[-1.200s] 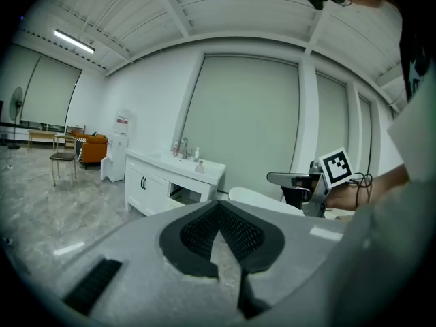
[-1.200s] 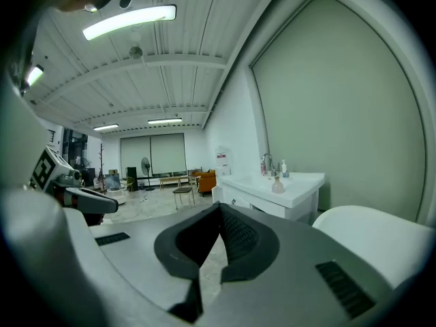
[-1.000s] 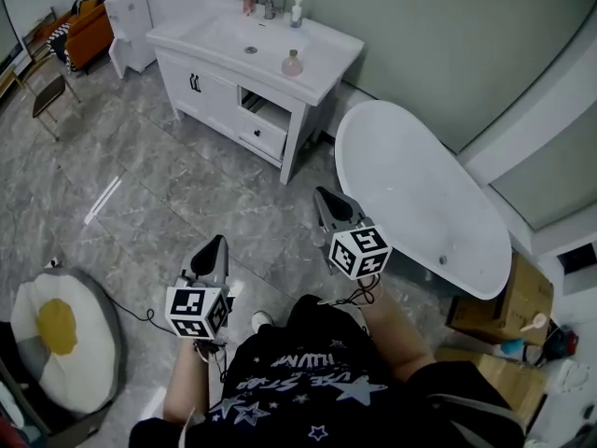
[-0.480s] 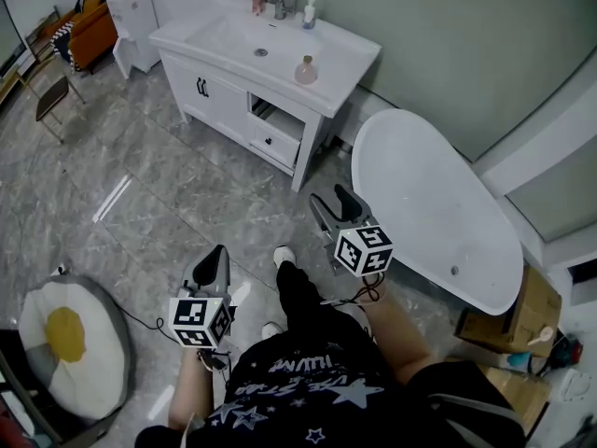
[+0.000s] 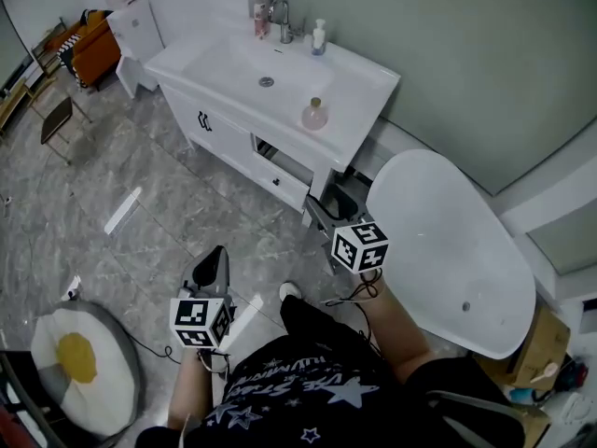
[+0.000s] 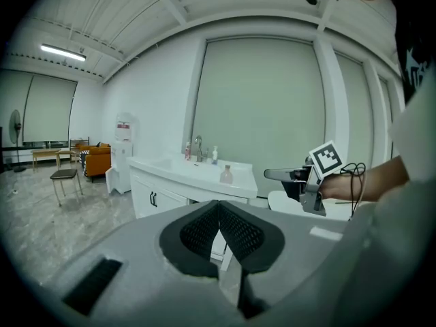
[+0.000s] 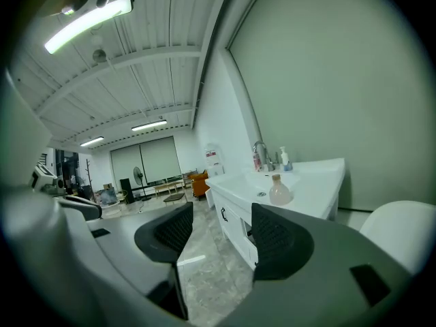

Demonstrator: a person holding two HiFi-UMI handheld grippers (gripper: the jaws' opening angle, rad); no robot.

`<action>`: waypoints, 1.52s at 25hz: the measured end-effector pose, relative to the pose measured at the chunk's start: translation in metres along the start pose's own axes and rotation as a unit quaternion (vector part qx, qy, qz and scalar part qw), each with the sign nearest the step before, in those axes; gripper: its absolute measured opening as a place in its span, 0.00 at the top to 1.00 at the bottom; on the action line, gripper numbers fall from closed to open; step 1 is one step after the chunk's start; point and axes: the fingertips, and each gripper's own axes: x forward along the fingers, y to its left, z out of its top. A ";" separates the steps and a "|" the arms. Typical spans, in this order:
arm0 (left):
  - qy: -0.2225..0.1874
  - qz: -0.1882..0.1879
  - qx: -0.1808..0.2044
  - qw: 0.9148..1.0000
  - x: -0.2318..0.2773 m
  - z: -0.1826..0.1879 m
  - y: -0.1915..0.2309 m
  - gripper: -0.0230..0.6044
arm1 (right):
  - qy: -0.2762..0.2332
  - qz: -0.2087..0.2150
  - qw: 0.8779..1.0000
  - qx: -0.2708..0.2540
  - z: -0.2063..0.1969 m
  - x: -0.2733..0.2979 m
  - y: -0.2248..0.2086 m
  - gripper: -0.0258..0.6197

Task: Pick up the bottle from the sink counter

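A round pink bottle [image 5: 314, 114] with a tan cap stands on the white sink counter [image 5: 368, 96], near its front right corner. It also shows in the left gripper view [image 6: 226, 175] and the right gripper view [image 7: 279, 191]. My right gripper [image 5: 331, 202] hangs in the air in front of the vanity, well short of the bottle. Its jaws are opening, with nothing between them [image 7: 221, 234]. My left gripper [image 5: 216, 255] is lower and to the left, over the floor. It is shut and empty, its pads touching [image 6: 219, 210].
A faucet [image 5: 283, 17], a red bottle [image 5: 260, 14] and a white pump bottle [image 5: 319, 35] stand at the counter's back. A vanity drawer [image 5: 291, 164] is ajar. A white bathtub [image 5: 448, 241] lies to the right, an egg-shaped cushion [image 5: 79, 362] on the floor at left.
The person has stepped toward the vanity, so it and the bottle sit closer and lower in view. My right gripper's jaws have spread apart. The left gripper stays shut.
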 end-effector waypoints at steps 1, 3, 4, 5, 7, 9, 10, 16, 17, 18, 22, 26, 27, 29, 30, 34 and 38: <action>0.000 0.002 0.002 1.000 0.014 0.007 0.002 0.93 | 0.001 0.004 1.000 -0.004 0.006 0.011 -0.008 0.56; 0.001 0.004 0.000 1.000 0.038 0.017 0.005 0.93 | 0.002 0.006 1.000 -0.010 0.015 0.028 -0.025 0.57; 0.002 0.005 0.000 1.000 0.049 0.020 0.006 0.93 | 0.002 0.006 1.000 -0.011 0.018 0.035 -0.034 0.57; 0.005 0.004 0.001 1.000 0.059 0.022 0.007 0.93 | 0.002 0.005 1.000 -0.008 0.020 0.042 -0.042 0.57; 0.008 0.002 0.007 1.000 0.077 0.027 0.008 0.93 | 0.003 0.004 1.000 -0.004 0.024 0.053 -0.056 0.57; 0.004 0.000 0.013 1.000 0.093 0.035 0.007 0.93 | 0.004 0.005 1.000 -0.005 0.028 0.063 -0.069 0.57; 0.000 -0.001 0.016 1.000 0.101 0.040 0.006 0.93 | 0.004 0.005 1.000 -0.006 0.031 0.067 -0.075 0.57; -0.004 -0.010 0.035 0.999 0.138 0.070 0.003 0.93 | 0.002 -0.002 1.000 0.008 0.041 0.093 -0.097 0.57; -0.002 -0.011 0.036 0.999 0.142 0.072 0.005 0.93 | 0.004 -0.002 1.000 0.009 0.041 0.097 -0.098 0.57; 0.001 -0.013 0.038 0.999 0.147 0.073 0.006 0.93 | 0.007 -0.003 1.000 0.010 0.040 0.100 -0.099 0.57; 0.009 -0.028 0.040 0.999 0.172 0.076 0.018 0.93 | 0.013 -0.020 1.000 0.018 0.035 0.118 -0.112 0.58; 0.020 -0.050 0.038 0.998 0.213 0.079 0.037 0.93 | 0.014 -0.046 0.999 0.016 0.040 0.144 -0.131 0.59; 0.021 -0.060 0.041 0.997 0.225 0.082 0.041 0.93 | 0.014 -0.054 0.998 0.016 0.042 0.150 -0.137 0.59; 0.020 -0.084 0.051 0.995 0.251 0.090 0.045 0.93 | 0.016 -0.073 0.997 0.017 0.045 0.160 -0.150 0.59; 0.022 -0.096 0.055 0.994 0.265 0.094 0.047 0.93 | 0.019 -0.084 0.996 0.017 0.046 0.164 -0.156 0.59; 0.032 -0.140 0.064 0.988 0.316 0.108 0.056 0.93 | 0.038 -0.114 0.993 0.015 0.042 0.191 -0.174 0.59; 0.048 -0.171 0.068 0.982 0.357 0.117 0.067 0.93 | 0.060 -0.134 0.989 0.004 0.033 0.224 -0.184 0.59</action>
